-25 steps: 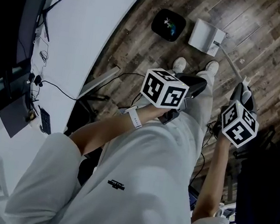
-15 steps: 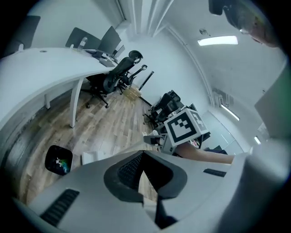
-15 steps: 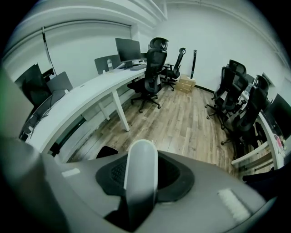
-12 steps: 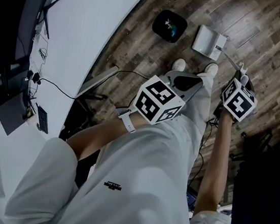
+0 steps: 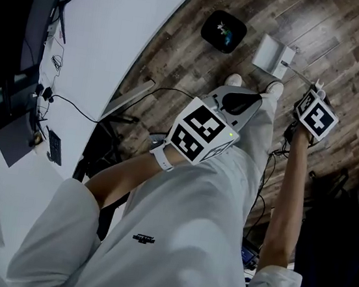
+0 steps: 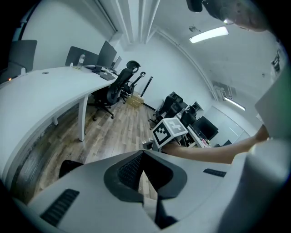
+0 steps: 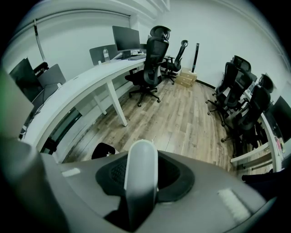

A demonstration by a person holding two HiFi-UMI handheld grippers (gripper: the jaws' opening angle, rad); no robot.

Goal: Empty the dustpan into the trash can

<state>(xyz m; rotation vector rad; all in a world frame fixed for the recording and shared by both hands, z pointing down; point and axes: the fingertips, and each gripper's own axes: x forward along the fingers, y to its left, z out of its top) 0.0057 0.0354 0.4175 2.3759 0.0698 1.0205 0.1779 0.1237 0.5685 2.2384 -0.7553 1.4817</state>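
The white dustpan [image 5: 272, 53] rests on the wood floor beside the black round trash can [image 5: 223, 32], which has some colourful scraps inside. The pan's long thin handle [image 5: 301, 77] runs up to my right gripper [image 5: 312, 95], which is shut on the handle's rounded white end [image 7: 142, 159]. The trash can [image 7: 102, 150] shows dark just past the right gripper [image 7: 143, 179]. My left gripper [image 5: 240, 104] hangs over the person's legs, shut with nothing between its pads. The left gripper view shows the left gripper [image 6: 145, 175] closed, with the right gripper's marker cube [image 6: 169, 130] ahead of it.
A long curved white desk [image 5: 129, 28] bounds the left side, with cables under it. The person's two shoes [image 5: 233, 81] stand near the dustpan. A black chair [image 5: 331, 238] is at the right. Several office chairs [image 7: 238, 104] stand farther off.
My right gripper went farther from the body and lower toward the floor, keeping the dustpan handle. My left gripper rolled and shifted a little, so its cube shows other faces.
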